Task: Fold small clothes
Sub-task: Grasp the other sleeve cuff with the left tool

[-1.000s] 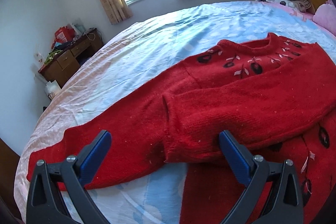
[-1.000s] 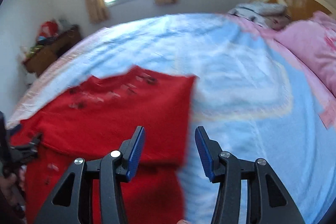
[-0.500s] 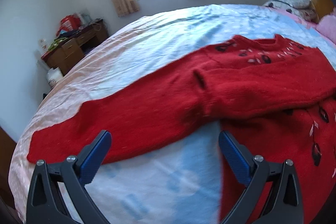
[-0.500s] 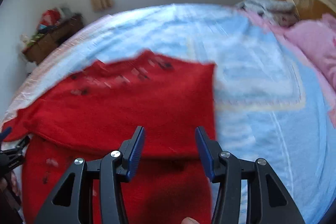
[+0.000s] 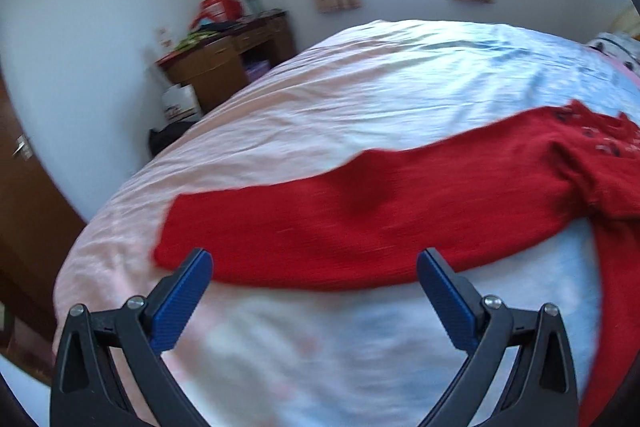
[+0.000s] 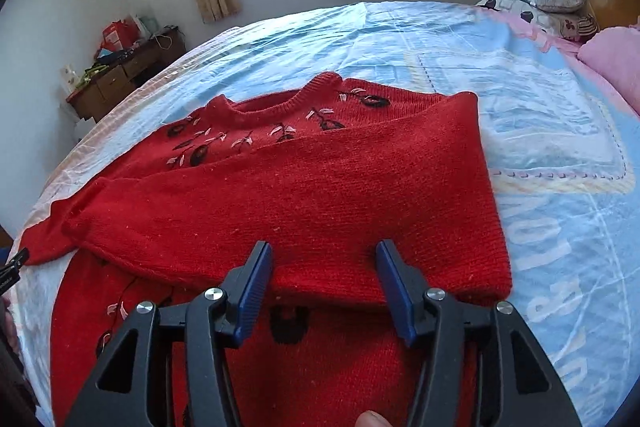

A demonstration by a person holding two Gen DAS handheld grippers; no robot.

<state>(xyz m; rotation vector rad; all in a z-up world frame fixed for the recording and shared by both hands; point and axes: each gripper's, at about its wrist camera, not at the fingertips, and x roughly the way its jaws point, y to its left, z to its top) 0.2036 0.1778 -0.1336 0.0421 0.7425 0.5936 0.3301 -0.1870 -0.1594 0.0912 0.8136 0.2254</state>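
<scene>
Left wrist view has our left gripper (image 5: pixel 312 267) spread wide and empty, low over the bed (image 5: pixel 360 99), with the sweater's (image 5: pixel 360 219) outstretched sleeve lying flat just beyond its tips; the picture is blurred, so we cannot say whether the tips touch the knit. Our right gripper (image 6: pixel 324 267) is also parted and grasps nothing, its fingers poised over the lower edge of the other sleeve (image 6: pixel 280 207), which lies folded across the chest below the collar (image 6: pixel 276 103). We judge the job about a third done: one sleeve is in, the left sleeve waits to be folded across, and the body is yet to be doubled up.
</scene>
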